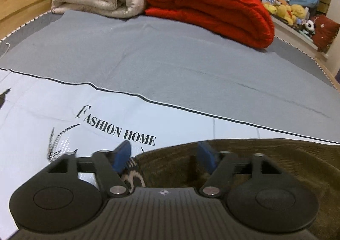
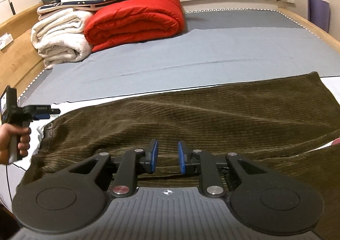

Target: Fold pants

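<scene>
Olive corduroy pants (image 2: 212, 117) flat on bed; both grippers open above.

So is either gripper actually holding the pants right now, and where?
Nothing is held. The left gripper is open over the waistband end of the pants; the right gripper is open above the middle of them.

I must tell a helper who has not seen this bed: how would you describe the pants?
On the grey bed, look at the near edge, far from the red quilt. The pants lie flat there: olive-brown ribbed corduroy, the only dark, unrolled fabric.
</scene>
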Motion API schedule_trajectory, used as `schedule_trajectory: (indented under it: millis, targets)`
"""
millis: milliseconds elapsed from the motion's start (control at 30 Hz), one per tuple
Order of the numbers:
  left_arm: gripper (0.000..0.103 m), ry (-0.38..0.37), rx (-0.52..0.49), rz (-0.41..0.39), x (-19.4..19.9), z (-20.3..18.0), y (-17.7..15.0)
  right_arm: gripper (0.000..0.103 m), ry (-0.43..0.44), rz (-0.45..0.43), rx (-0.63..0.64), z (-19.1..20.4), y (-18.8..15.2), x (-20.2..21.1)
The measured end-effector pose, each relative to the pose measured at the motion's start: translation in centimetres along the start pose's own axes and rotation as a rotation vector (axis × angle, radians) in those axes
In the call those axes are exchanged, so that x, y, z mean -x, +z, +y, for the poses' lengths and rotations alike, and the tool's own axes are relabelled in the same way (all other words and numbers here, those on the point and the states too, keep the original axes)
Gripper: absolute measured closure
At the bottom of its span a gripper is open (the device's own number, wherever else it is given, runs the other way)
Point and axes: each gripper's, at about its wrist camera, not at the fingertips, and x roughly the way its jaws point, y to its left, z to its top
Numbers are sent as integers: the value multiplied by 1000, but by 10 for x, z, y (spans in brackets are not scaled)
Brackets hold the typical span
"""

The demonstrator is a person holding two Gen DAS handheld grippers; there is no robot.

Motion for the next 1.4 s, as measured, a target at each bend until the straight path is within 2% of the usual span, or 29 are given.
schedule_trajectory:
  millis: [100,233,333,367,400,467,500,533,600,733,800,933,1033,1133,1233,1333,1400]
  targets:
    - [22,3,0,35,-22,4,-1,81,-14,10,-25,-13,0,-1]
    - [15,-3,-71,67,-42,-1,-8,81,-20,22,-71,-27,1,-4]
    - [16,8,-114,66,-46,-6,-10,81,-23,27,-69,-28,2,-7]
    - [21,3,-114,64,-45,-6,-10,81,-24,26,-65,-27,2,-7]
    - [37,-7,-125,57,-44,-6,-11,81,-26,24,-62,-25,3,-9]
    - [71,-88,-170,48,-39,-11,-11,81,-32,19,-60,-25,4,-8]
    - [79,-72,-214,42,-36,-17,-12,81,-34,19,-63,-26,5,-9]
    - [82,-58,-250,39,-34,-22,-13,81,-37,19,-67,-27,6,-8]
    - [95,-42,-257,36,-29,-25,-13,81,-46,21,-74,-28,5,-7]
    - [97,-66,-182,4,-1,-19,-8,81,-77,21,-80,-34,3,-3]
    - [98,-89,-185,-19,23,-23,-4,81,-94,22,-95,-40,1,1]
    - [98,-144,-221,-56,89,-31,-9,81,-123,20,-154,-54,-6,10]
    - [98,-188,-239,-74,145,-28,-34,81,-119,17,-220,-62,-12,17]
    - [99,-235,-183,-35,188,-13,-84,81,-94,26,-287,-67,-19,23]
    - [100,-231,-141,83,209,-1,-135,81,-84,36,-302,-66,-25,26]
    - [99,-261,-54,110,221,14,-152,81,-91,49,-291,-65,-28,26]
    - [89,-282,63,128,228,29,-153,81,-88,60,-302,-69,-28,26]
